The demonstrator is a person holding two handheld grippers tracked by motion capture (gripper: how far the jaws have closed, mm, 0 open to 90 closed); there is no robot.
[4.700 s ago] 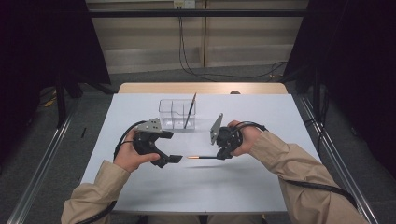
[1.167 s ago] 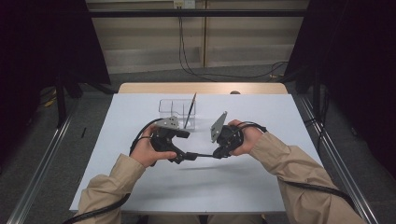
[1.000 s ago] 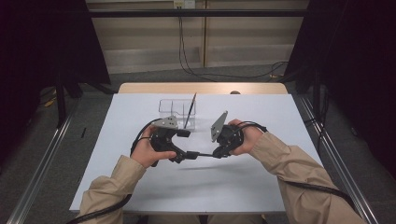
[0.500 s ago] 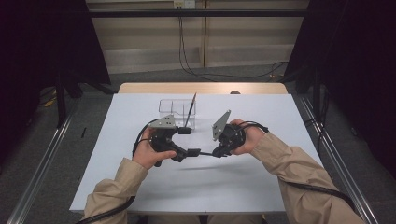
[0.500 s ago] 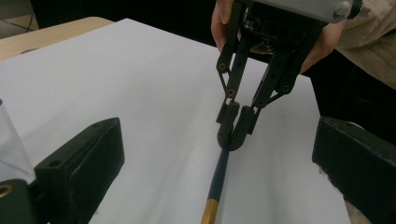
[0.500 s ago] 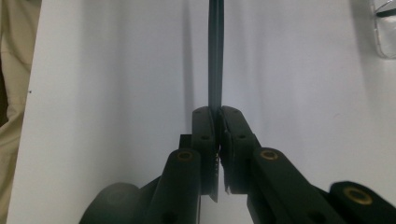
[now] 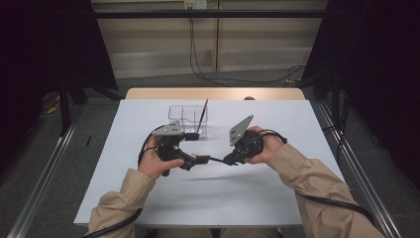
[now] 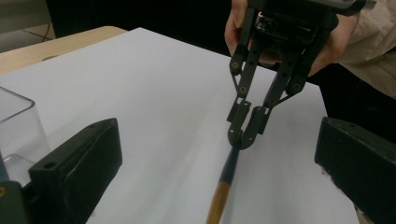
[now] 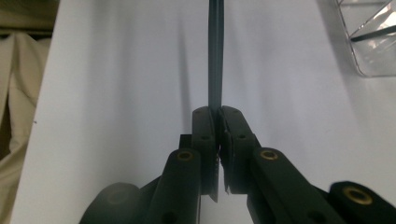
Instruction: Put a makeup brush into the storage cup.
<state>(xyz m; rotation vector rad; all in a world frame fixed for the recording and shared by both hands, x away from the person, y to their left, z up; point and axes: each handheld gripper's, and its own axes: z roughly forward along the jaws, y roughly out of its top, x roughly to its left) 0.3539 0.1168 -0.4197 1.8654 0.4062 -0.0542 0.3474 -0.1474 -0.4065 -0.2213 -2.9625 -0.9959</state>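
Since the earliest frame, left gripper (image 7: 200, 159) shifted rightward, closer to the right gripper (image 7: 229, 159). Jaws of left gripper spread wide around the pencil's (image 8: 223, 183) wooden end, not pressing it. Right gripper clamped on pencil's dark end, held above bench (image 7: 208, 198), in front of clear organizer (image 7: 181, 115).

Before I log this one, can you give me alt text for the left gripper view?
The right tool is shut on the dark end of a pencil, which runs toward the camera above the white table. The left tool has its black jaws spread wide, one either side of the pencil, beside a clear plastic container.
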